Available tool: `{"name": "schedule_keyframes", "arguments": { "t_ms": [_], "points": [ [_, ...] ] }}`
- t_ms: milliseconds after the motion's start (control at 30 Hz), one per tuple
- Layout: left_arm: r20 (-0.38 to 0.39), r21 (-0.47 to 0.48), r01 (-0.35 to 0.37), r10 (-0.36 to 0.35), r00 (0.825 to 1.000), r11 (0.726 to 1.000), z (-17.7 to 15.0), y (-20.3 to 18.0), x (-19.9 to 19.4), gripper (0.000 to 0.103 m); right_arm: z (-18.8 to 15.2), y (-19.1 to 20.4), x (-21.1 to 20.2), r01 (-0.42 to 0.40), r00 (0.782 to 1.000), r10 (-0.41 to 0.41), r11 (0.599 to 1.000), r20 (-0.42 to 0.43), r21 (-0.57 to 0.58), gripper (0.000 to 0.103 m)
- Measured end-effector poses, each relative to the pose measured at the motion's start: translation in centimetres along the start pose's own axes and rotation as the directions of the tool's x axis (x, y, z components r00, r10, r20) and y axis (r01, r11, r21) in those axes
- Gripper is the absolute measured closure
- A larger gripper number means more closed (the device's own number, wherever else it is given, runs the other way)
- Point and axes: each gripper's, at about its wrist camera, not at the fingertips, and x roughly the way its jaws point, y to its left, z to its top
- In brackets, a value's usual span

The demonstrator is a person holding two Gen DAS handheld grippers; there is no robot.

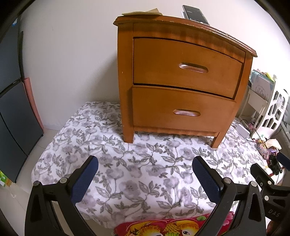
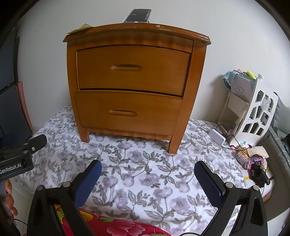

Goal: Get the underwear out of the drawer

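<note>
Both drawers (image 2: 133, 69) of the wooden nightstand (image 2: 190, 101) are seen shut, so no underwear is shown. The left hand-held gripper (image 1: 145, 174) and right hand-held gripper (image 2: 147, 176) are held spread apart, empty, above the floral bedspread (image 2: 145, 172). A phone (image 2: 138, 16) is seen on top.

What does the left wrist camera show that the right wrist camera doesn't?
Only the left wrist view shows the dark tall cabinet along the left edge and the left claw, open over the bedspread. Only the right wrist view shows the right claw, also open, and the white openwork rack in full. Both show the wooden nightstand standing on the floral bedspread, its upper drawer and lower drawer shut, no underwear visible.
</note>
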Motion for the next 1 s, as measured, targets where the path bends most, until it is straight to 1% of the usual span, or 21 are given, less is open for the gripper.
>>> {"name": "schedule_keyframes", "arguments": {
  "t_ms": [300, 400, 500, 633, 700, 833, 1000],
  "points": [
    [0.012, -0.027, 0.009, -0.008, 1.0, 1.0, -0.12, 0.51, -0.01, 0.0, 0.06, -0.06, 0.02, -0.003, 1.0, 0.003, 1.0, -0.002, 0.0, 0.0],
    [0.021, -0.023, 0.011, -0.011, 1.0, 1.0, -0.19, 0.47, 0.02, 0.0, -0.09, 0.09, 0.08, -0.002, 1.0, 0.002, 1.0, -0.005, -0.002, 0.0],
    [0.019, -0.032, 0.034, -0.034, 0.999, 0.999, -0.21, 0.43, 0.14, 0.0, -0.2, 0.19, 0.04, -0.003, 1.0, 0.003, 1.0, -0.004, -0.003, 0.0],
    [0.029, -0.017, 0.034, -0.034, 0.999, 0.999, -0.29, 0.15, 0.13, 0.0, -0.23, 0.37, 0.12, -0.004, 1.0, 0.004, 1.0, -0.004, -0.009, 0.0],
    [0.028, -0.017, 0.036, -0.035, 0.999, 0.999, -0.33, 0.13, 0.17, 0.0, -0.3, 0.49, 0.2, -0.006, 1.0, 0.006, 1.0, -0.005, -0.009, 0.0],
    [0.016, -0.022, 0.063, -0.062, 0.998, 0.998, -0.3, 0.29, 0.37, 0.0, 0.04, 0.4, 0.51, -0.011, 1.0, 0.01, 1.0, -0.011, -0.012, 0.0],
    [0.011, -0.02, 0.07, -0.07, 0.997, 0.997, -0.27, 0.34, 0.72, 0.0, -0.01, 0.55, 0.74, -0.013, 1.0, 0.013, 1.0, -0.018, -0.019, 0.0]
  ]
}}
